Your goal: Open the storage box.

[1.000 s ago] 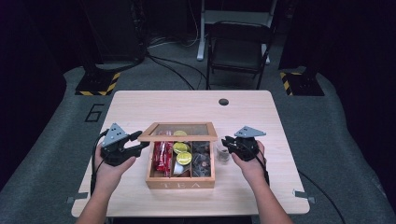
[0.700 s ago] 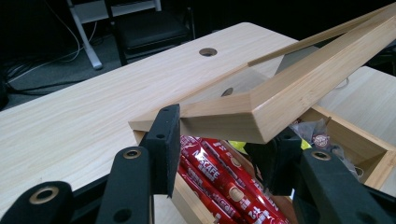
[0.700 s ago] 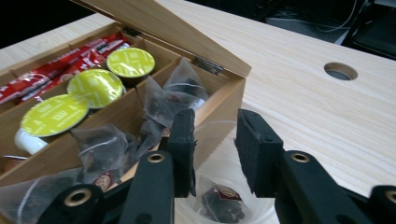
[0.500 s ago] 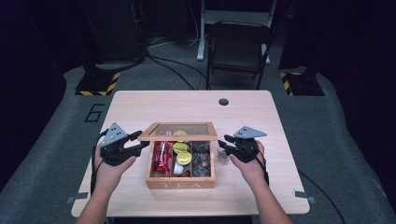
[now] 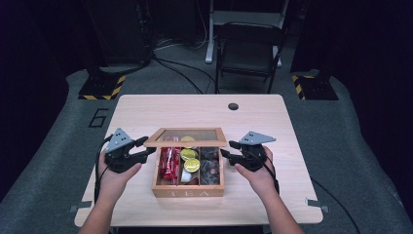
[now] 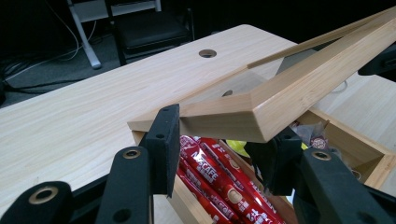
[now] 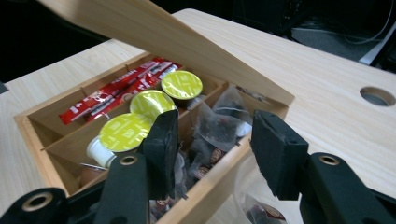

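Observation:
A wooden tea box [image 5: 187, 190] stands at the front middle of the table, its glass-paned lid [image 5: 187, 137] held up at a slant. My left gripper [image 5: 145, 146] is shut on the lid's left front corner [image 6: 219, 116], seen between the jaws of my left gripper [image 6: 217, 149]. Inside lie red coffee sticks [image 6: 219, 186], yellow-green capsules [image 7: 126, 130] and dark tea bags [image 7: 219, 126]. My right gripper [image 5: 226, 148] is open at the box's right wall; in its own view the right gripper [image 7: 217, 149] straddles that wall above the tea bags.
A clear sachet [image 7: 261, 212] lies on the table just outside the box's right wall. The table [image 5: 146, 112] has a cable hole [image 5: 233, 106] near its far edge. A folding chair [image 5: 248, 48] stands behind the table.
My right gripper has moved left, up to the box's right wall. The left gripper and the raised lid have stayed put.

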`<state>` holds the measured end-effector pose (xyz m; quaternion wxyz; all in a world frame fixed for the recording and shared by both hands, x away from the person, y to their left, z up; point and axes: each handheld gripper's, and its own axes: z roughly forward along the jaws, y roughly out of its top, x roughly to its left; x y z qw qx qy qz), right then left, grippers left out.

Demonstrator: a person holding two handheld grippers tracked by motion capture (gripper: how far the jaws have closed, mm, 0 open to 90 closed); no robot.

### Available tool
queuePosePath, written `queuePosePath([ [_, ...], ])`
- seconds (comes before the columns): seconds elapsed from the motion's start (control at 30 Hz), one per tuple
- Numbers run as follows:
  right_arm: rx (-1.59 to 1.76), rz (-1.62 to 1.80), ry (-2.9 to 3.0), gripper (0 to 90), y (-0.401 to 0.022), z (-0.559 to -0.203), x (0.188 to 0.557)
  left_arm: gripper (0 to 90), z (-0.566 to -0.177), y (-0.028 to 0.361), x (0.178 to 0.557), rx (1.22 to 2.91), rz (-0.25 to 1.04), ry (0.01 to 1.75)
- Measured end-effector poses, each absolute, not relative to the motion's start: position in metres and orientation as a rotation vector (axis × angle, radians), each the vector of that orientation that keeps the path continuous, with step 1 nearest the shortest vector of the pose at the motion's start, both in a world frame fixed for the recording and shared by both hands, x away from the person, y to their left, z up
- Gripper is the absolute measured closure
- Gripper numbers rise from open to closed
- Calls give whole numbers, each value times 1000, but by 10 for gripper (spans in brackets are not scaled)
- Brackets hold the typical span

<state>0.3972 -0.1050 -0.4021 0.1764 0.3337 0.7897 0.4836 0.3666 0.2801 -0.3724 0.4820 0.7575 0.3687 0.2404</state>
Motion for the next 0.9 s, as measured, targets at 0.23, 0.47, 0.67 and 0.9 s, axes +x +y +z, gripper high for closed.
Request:
queuePosePath([
  [0.23,880,1393,2228,471,-95,-392,389,546,-373,280,366,1842,578,910],
  [0.47,860,1413,2185,449,-94,-384,384,546,-373,279,365,1852,579,912],
  [0.67,828,1420,2166,449,-92,-376,384,546,-371,280,366,1863,571,914],
  [0.9,835,1396,2160,458,-89,-366,386,546,-365,279,368,1860,566,925],
])
